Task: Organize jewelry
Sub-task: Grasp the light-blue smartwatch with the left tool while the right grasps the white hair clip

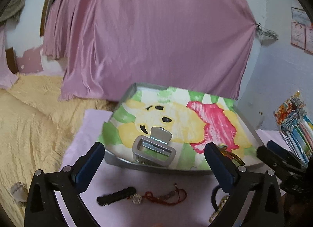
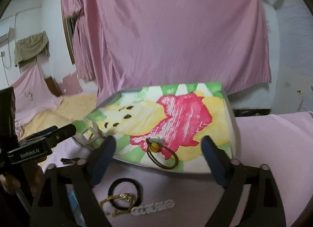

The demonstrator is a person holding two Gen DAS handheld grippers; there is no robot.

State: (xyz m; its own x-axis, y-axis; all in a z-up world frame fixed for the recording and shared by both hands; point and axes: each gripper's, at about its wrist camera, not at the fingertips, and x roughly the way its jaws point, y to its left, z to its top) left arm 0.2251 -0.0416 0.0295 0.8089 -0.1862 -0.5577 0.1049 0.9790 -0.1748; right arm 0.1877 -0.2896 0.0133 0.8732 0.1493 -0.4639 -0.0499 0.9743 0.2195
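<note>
Pink satin cloth (image 1: 156,37) hangs across the whole back wall, and a yellow textured bedspread (image 1: 29,121) spreads out on the left. Pale pink fabric (image 2: 273,148) covers the work surface in front. On that surface sits a metal-rimmed tray (image 1: 125,161), lined with paper painted in green, yellow and a large red patch.

Next come the two grippers. The left gripper (image 1: 154,160) hovers at the tray's near edge with its blue-padded fingers (image 1: 92,160) spread wide and nothing between them. The right gripper (image 2: 158,154) is likewise spread apart and empty, just in front of the tray.

Inside the tray, near its front edge, a silver claw hair clip (image 1: 153,146) lies on the painted paper, directly ahead of the left gripper. Toward the tray's right front corner rests a brown hair tie with a yellow bead (image 2: 162,153), lying on the red patch between the right gripper's fingers in that view.

Outside the tray, on the pink fabric, lie the smaller pieces: a black hair tie (image 2: 125,191) overlapped by a gold chain (image 2: 117,204), a white link bracelet (image 2: 152,206) just beside them, a black fuzzy clip (image 1: 116,195), and a red thread bracelet with a clear bead (image 1: 166,197) touching its end.
</note>
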